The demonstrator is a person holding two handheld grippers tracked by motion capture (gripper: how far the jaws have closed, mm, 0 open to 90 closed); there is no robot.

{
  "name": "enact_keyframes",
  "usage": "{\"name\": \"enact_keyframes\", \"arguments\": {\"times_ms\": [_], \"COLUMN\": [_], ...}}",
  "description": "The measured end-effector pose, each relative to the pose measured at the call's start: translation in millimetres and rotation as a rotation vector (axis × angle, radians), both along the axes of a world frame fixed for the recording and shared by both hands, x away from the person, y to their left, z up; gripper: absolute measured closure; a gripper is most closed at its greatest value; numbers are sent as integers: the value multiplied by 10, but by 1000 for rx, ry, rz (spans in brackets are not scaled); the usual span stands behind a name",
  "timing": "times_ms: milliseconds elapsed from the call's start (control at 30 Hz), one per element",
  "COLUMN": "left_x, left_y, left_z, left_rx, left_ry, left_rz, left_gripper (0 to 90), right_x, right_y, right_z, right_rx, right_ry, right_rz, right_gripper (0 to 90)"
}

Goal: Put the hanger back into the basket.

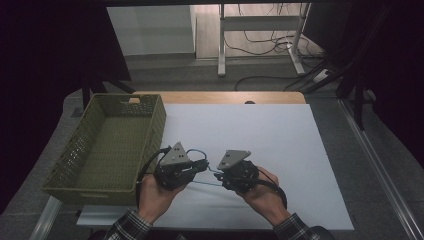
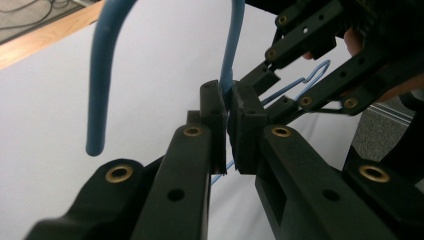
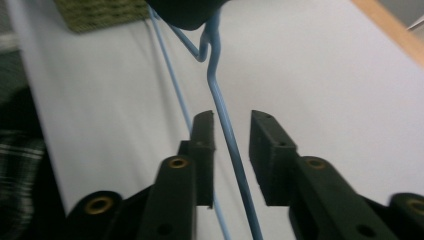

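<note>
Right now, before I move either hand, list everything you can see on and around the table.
Hanger: one, light blue, thin, held above the sheet between both grippers.
Basket: one, olive green, perforated walls, at the table's left side.
Sheet: one, white, covering most of the table.
Table: one, wooden edge showing along the far side.
Cables: several, dark, on the floor beyond the table.
Left gripper: black, shut on the hanger just below its hook.
Right gripper: black, jaws apart, the hanger's wire between them.

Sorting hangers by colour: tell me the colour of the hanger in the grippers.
Light blue. The hanger shows best in the left gripper view, its neck clamped in the left gripper.
</note>
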State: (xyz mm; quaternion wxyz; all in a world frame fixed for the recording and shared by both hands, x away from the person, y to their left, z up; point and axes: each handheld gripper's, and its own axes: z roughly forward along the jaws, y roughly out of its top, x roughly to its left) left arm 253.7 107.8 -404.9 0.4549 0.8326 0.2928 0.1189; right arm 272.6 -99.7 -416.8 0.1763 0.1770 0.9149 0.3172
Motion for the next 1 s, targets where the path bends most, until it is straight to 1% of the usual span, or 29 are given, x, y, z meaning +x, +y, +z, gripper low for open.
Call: {"name": "enact_keyframes", "arguments": {"times_ms": [33,67,100,133,167,200,233,267,300,333,367,400,433,467,500,567,600,633,667,733,767,800,867,933,1000], "left_x": [7,7,24,31,31,47,50,56,66,78,101,101,117,144,144,168,205,229,229,277,300,338,365,374,381], "left_y": [-6,-6,-12,-10,-10,21,47,71,102,135,162,162,187,233,233,258,264,262,262,244,237,214,189,158,139], "left_z": [-1,-1,-4,-4,-4,3,12,21,32,38,42,42,42,37,37,33,31,34,34,33,33,31,27,19,16], "left_rx": [-2,-2,7,11,11,3,1,6,17,23,33,33,49,88,88,123,133,153,153,177,186,191,199,217,232], "left_ry": [8,8,8,3,3,9,6,13,17,21,44,44,54,63,63,63,72,77,77,97,104,127,149,155,161], "left_rz": [-1,-1,-7,-12,-12,-38,-47,-52,-57,-69,-88,-88,-92,-115,-115,-130,-178,-200,-200,-243,-252,-281,-310,-320,-321], "left_gripper": [860,860,859,855,845,829,766,702,650,617,583,555,555,531,518,514,514,516,527,537,558,574,622,644,695], "right_x": [-10,-23,-35,-51,-59,-64,-59,-49,-38,-25,-11,-11,-3,12,15,14,16,19,19,27,28,29,29,28,26], "right_y": [14,26,33,39,39,35,24,8,-12,-33,-54,-54,-77,-109,-119,-128,-130,-131,-131,-133,-134,-136,-136,-140,-145], "right_z": [-14,-26,-35,-46,-51,-55,-52,-44,-29,-13,4,4,26,69,89,118,132,142,142,170,179,186,194,203,205], "right_rx": [-13,-26,-38,-43,-38,-29,-33,-26,-10,5,24,24,42,62,70,79,77,78,78,86,84,78,74,70,62], "right_ry": [-19,-37,-53,-45,-37,-39,-43,-35,-12,1,17,17,42,56,65,86,88,90,90,104,106,104,104,102,95], "right_rz": [7,13,27,40,56,50,61,68,70,73,80,80,85,98,108,124,130,139,139,159,165,170,179,183,189], "right_gripper": [796,796,832,858,862,864,865,866,866,866,866,866,866,866,866,866,866,865,865,866,866,865,866,865,865]}}
